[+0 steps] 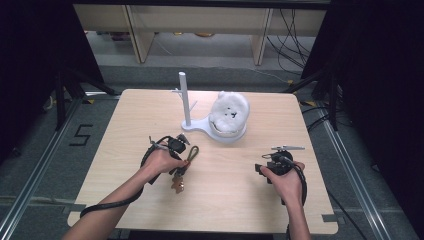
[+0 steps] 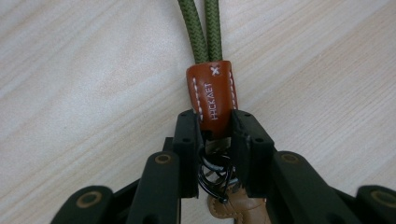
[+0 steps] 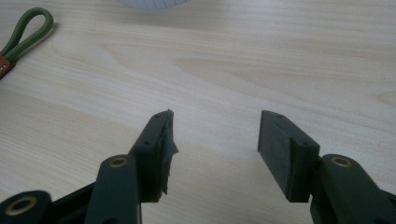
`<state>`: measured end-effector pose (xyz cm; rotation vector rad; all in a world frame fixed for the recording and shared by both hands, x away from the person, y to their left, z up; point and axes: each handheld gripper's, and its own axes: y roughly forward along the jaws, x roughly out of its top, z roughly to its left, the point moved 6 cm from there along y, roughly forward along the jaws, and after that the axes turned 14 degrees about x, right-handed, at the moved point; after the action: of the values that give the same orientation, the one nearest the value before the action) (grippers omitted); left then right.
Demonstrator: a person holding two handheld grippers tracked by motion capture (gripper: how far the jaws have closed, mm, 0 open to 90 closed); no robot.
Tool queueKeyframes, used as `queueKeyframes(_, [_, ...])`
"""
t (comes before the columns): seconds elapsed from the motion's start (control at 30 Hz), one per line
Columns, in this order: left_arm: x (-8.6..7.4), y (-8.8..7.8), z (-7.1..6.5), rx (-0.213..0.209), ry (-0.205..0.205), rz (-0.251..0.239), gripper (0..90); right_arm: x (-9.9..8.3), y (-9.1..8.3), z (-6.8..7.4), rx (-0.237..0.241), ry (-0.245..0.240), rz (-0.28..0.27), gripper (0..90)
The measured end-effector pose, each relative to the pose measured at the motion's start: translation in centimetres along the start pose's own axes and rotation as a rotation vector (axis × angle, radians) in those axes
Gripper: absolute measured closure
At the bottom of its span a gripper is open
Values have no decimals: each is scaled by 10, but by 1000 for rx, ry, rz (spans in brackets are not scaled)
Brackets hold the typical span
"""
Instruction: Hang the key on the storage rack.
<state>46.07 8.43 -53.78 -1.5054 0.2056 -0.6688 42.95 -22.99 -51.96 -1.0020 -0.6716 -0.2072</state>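
A keychain lies at the table's left middle: a green cord loop (image 1: 192, 153) runs into a brown leather tab (image 2: 211, 95) with black key rings and a tan charm (image 1: 178, 185) behind it. My left gripper (image 2: 215, 128) is shut on the leather tab, jaws pressed on both its sides, the cord (image 2: 201, 28) stretching away ahead. My right gripper (image 3: 215, 140) hovers open over bare wood at the right (image 1: 280, 161), nothing between its jaws. The cord loop (image 3: 25, 30) shows at the far left of the right gripper view.
A white stand with an upright peg post (image 1: 184, 97) and short side pegs sits at the table's back middle. A white plush toy (image 1: 229, 115) rests on the stand's base. The light wooden table (image 1: 225, 200) has open room in front.
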Motion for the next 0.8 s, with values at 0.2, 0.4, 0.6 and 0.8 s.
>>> queueKeyframes(0.2, [-5, -2, 5, -13, 35, -26, 733, -1, -1, -2, -7, -10, 6, 462])
queueKeyframes(0.4, [-8, -9, 9, -36, 42, -104, 736, 0, -1, 4, 15, 32, -13, 461])
queueKeyframes(0.6, [-13, -15, 12, -41, 45, -165, 738, 1, -1, 1, 14, 8, -21, 461])
queueKeyframes(0.8, [-19, -19, 18, -44, 76, -221, 738, 0, -3, -1, -15, 0, -6, 460])
